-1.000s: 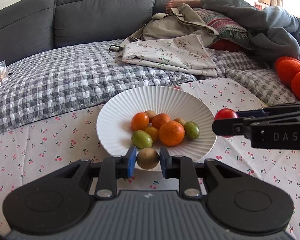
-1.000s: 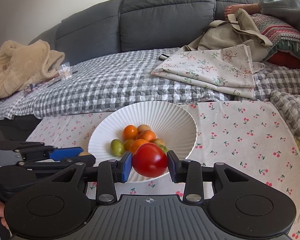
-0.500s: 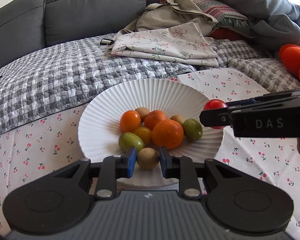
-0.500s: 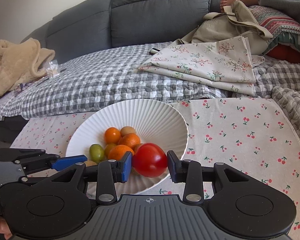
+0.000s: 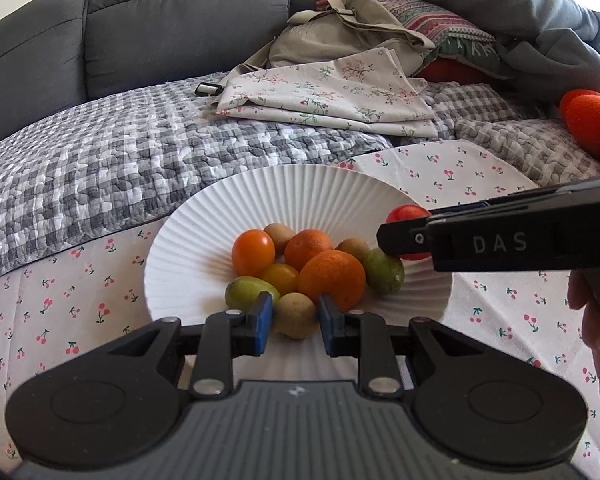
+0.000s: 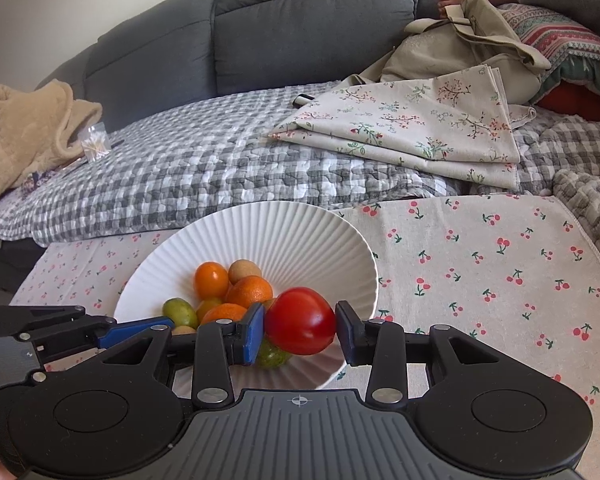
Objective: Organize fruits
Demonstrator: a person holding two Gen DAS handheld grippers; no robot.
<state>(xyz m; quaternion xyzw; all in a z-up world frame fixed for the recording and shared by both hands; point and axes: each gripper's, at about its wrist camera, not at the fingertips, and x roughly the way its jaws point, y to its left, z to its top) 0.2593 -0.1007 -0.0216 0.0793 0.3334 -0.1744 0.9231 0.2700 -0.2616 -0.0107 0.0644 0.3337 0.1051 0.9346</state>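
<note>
Left hand-held gripper [image 5: 294, 322] loosely brackets a brown fruit [image 5: 296, 315]; right hand-held gripper [image 6: 300, 332] brackets a red tomato [image 6: 300, 320], jaws slightly parted.

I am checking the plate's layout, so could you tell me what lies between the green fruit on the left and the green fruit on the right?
In the left wrist view, between the left green fruit and the right green fruit sit a small yellow fruit and a large orange.
</note>
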